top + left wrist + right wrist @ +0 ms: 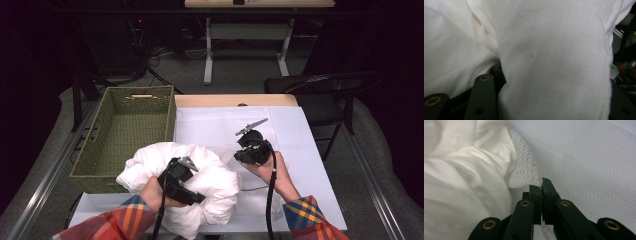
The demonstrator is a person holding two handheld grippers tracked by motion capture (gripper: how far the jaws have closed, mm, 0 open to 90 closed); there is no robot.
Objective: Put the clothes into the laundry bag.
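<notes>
A puffy white cloth bundle (200,180) lies on the table's near left, beside the basket. My left gripper (184,172) presses into its top. In the left gripper view a thick fold of the white cloth (554,62) fills the gap between the jaws, which stand apart around it. My right gripper (241,156) is at the bundle's right edge. In the right gripper view its jaws (542,186) are pinched together on the edge of a white mesh fabric (526,173) that wraps the cloth (461,182).
A green woven basket (125,135) stands open at the table's left, touching the bundle. A white sheet (300,165) covers the tabletop. A black chair (320,85) stands off the far right corner, and a second table (250,30) is behind.
</notes>
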